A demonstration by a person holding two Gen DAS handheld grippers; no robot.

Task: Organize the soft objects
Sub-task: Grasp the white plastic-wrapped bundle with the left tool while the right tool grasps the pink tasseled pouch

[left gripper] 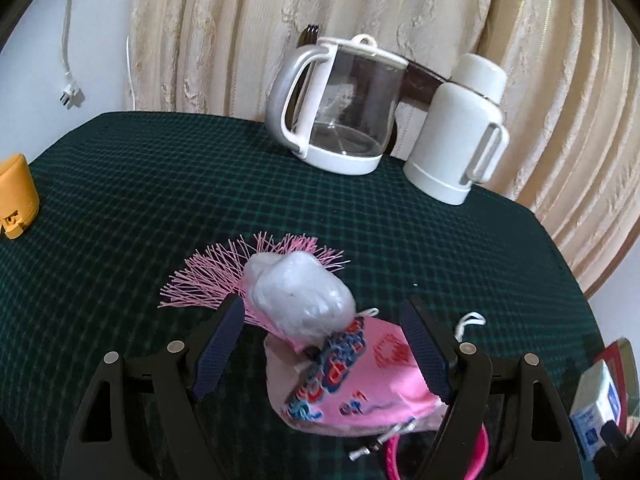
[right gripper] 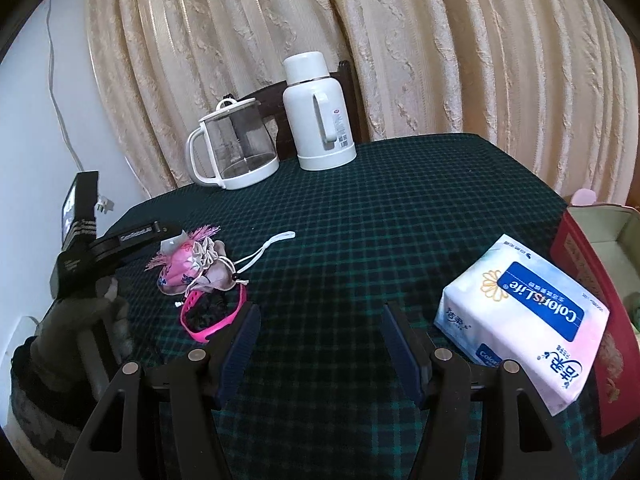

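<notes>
My tissue pack (right gripper: pixel 524 322) lies near my right tongs (right gripper: pixel 318 334), which stand apart and empty: light, squashy, best grabbed across its width. The pink pouch (left gripper: pixel 360 380) sits between my left tongs (left gripper: pixel 324 354), also apart; limp cloth, pinch its bunched middle.

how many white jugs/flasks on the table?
2, both at the far edge by the curtain: a glass jug with white lid and handle, and a white thermos flask just to its right. None seem hidden.
</notes>
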